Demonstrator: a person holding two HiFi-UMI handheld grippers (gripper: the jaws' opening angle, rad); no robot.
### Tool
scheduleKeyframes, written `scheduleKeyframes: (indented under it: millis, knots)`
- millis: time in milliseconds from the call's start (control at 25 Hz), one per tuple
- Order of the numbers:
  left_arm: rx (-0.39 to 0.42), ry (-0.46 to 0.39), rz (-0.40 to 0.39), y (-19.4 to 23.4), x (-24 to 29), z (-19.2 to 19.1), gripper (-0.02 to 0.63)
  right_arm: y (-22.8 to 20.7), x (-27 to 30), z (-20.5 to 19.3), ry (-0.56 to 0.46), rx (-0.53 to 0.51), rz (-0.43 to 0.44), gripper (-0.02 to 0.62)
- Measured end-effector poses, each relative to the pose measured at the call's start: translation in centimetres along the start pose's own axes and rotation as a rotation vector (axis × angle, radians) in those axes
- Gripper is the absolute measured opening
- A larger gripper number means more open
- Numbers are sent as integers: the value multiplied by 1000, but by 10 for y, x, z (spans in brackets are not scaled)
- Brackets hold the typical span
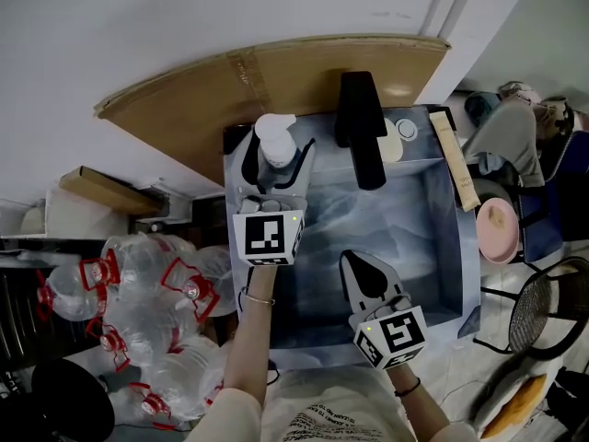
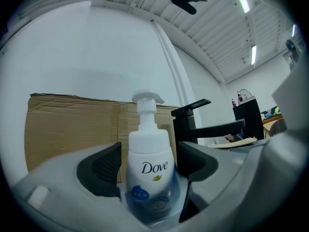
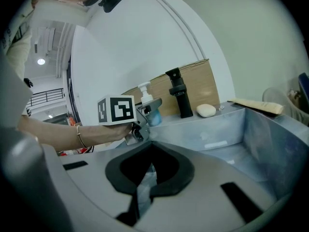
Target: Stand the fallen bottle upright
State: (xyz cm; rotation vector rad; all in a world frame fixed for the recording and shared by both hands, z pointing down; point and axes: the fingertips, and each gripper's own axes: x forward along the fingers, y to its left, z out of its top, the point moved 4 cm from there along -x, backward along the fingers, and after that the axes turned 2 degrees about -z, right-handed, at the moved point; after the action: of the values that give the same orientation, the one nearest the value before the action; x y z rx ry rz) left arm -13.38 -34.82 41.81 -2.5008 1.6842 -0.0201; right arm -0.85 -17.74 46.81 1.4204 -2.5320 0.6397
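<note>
- At the upper left corner of the sink [image 1: 444,247], the bottle [image 1: 275,134] stood upright on the rim, its long axis vertical and its pump head pointing up, just left of the black faucet [image 1: 361,127]
- We found the left gripper [image 1: 277,155] with its jaws spread wide to either side of the bottle; the pads did not appear to press on it, so we judged the bottle to be standing on its own
- We judged the standing as good as done, and that the next move turned on this: the bottle sat straight ahead between the left jaws, so that gripper would have to back straight out without brushing it
- We saw the right gripper [image 1: 361,270] low in the centre of the frame over the basin, well apart from the bottle, jaws together and holding nothing
- Only the left gripper view showed us the gap beside each pad and the label facing us; the head view gave just the pump top, while the right gripper view confirmed the upright pose from the side
</note>
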Motion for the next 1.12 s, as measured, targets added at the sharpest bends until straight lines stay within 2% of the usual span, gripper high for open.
scheduleKeyframes:
  millis: [200, 600, 880, 1120]
  knots:
    - [-50, 33, -15, -2, -13, 4, 348, 2, -1, 13, -26, -21, 5, 3]
    - [-60, 106, -3, -11, -55, 16, 337, 6, -8, 46, -89, -70, 6, 3]
    - [-49, 164, -73, -33, -89, 28, 152, 11, -17, 63, -119, -109, 11, 3]
    - [-37, 184, -103, -43, -119, 46, 80, 14, -25, 86, -166, -132, 21, 3]
